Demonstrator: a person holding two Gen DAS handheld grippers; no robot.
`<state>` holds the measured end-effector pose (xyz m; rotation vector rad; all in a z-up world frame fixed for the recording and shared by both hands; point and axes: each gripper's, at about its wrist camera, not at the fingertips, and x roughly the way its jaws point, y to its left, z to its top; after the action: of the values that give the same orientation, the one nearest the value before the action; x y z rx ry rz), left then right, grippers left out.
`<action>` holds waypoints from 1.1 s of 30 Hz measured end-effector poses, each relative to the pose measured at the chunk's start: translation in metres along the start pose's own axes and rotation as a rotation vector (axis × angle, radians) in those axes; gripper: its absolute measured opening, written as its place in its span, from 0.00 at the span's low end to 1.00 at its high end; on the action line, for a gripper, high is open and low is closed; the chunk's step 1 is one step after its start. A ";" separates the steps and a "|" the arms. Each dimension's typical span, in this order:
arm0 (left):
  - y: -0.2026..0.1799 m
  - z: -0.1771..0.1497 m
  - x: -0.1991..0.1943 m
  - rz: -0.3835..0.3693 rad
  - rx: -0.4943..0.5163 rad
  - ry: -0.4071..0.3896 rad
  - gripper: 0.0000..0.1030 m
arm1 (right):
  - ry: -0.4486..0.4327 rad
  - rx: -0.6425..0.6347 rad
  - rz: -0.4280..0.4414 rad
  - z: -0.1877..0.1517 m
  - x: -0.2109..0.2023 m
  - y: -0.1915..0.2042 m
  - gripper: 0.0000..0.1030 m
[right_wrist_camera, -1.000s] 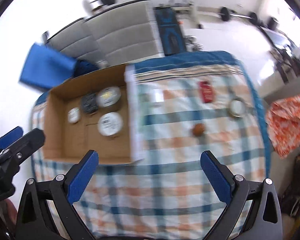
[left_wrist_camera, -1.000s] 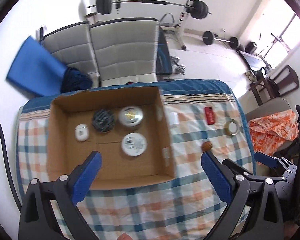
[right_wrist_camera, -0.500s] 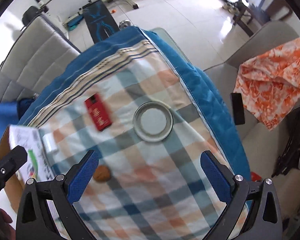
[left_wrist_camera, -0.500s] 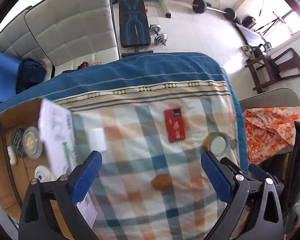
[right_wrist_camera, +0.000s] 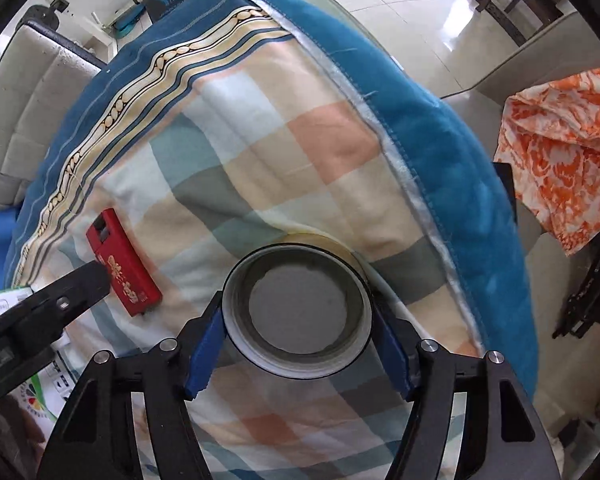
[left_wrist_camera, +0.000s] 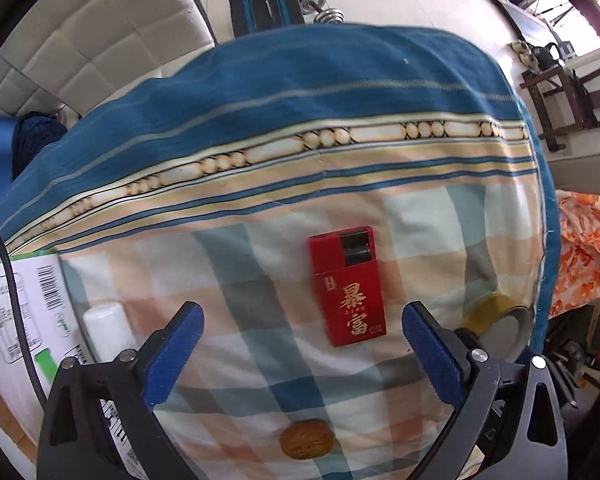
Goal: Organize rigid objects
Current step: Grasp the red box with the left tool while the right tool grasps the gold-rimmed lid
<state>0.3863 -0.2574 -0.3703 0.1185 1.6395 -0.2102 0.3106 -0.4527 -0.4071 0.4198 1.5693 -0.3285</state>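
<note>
**Right tool closed around the tape roll, left tool spread over the red box**

Your right tool (right_wrist_camera: pixel 296 344) has its two blue fingers (right_wrist_camera: pixel 204 350) against opposite sides of a roll of tape (right_wrist_camera: pixel 298 308), gripping it. The roll lies flat on the checked cloth (right_wrist_camera: pixel 260 140) that covers the counter, near the cloth's blue right border, with its open centre facing up. From your left wrist camera the same roll (left_wrist_camera: pixel 496 320) shows only partly, at the right edge, behind the left tool's right finger.

Your left tool (left_wrist_camera: pixel 300 354) is spread wide and holds nothing. Between its fingers, a little ahead of the tips, lies a red box (left_wrist_camera: pixel 346 284) with gold characters on its face, flat on the cloth, its long side running away from you. In the right wrist camera the red box (right_wrist_camera: pixel 124 264) sits to the left of the tape roll, apart from it, and one black arm of the left tool crosses in front of its near corner.

Closer to you than the red box, low between the left tool's fingers, rests a small brown walnut (left_wrist_camera: pixel 307 438). To the left, just beside the left finger, is a white cylindrical object (left_wrist_camera: pixel 108 336); it lies against a white printed carton flap (left_wrist_camera: pixel 20 312) with a barcode. A black cable (left_wrist_camera: pixel 16 300) runs across that flap.

Beyond the counter's right side, an orange patterned fabric (right_wrist_camera: pixel 560 140) is draped over a seat.
</note>
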 end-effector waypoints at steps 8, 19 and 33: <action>-0.017 0.000 0.010 0.032 0.053 -0.022 0.48 | 0.056 -0.021 0.001 0.013 0.009 -0.004 0.70; -0.021 -0.005 0.003 0.051 0.065 -0.038 0.33 | 0.052 -0.075 -0.050 0.008 0.002 0.009 0.66; -0.008 -0.071 -0.027 -0.004 0.062 -0.082 0.32 | 0.037 -0.141 0.005 -0.043 -0.022 0.017 0.65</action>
<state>0.3177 -0.2487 -0.3380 0.1515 1.5526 -0.2660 0.2803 -0.4192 -0.3823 0.3214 1.6165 -0.2053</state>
